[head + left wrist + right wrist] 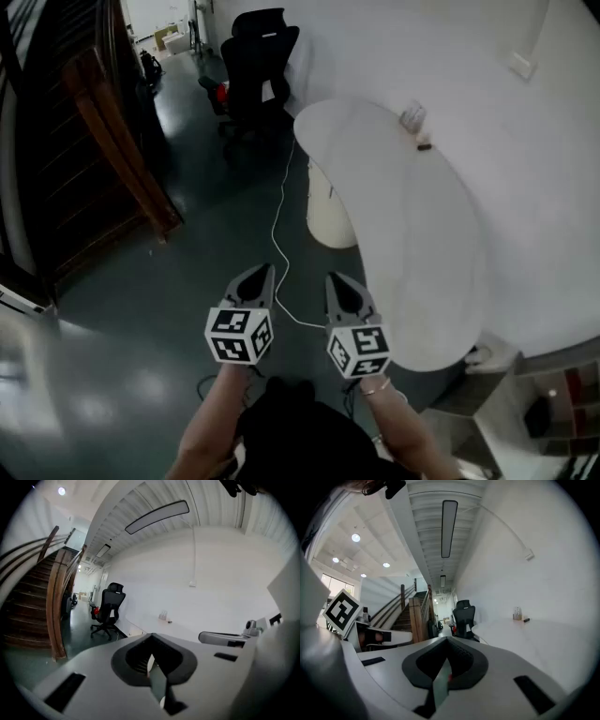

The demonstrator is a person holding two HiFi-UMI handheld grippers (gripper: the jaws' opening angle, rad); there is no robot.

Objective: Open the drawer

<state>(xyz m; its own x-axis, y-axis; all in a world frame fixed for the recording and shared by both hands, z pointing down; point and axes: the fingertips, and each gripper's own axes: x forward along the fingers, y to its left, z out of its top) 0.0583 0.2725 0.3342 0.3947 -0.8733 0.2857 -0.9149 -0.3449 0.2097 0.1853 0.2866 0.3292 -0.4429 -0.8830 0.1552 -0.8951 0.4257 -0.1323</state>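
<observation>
The left gripper (263, 274) and right gripper (336, 281) are both clenched on nothing, side by side above the dark floor. One white cabinet (328, 214) under the curved white table (441, 272), well ahead, may hold the drawer, but its front is too small to tell. One black chair (258, 56) stands beyond. Only the gripper views show the wooden staircase (415, 613) upright and the long ceiling lamp (449, 527).

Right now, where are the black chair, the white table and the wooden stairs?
black chair (265, 52): head view, on its backrest.
white table (422, 234): head view, on its bare top.
wooden stairs (28, 616): left gripper view, on the steps.
</observation>
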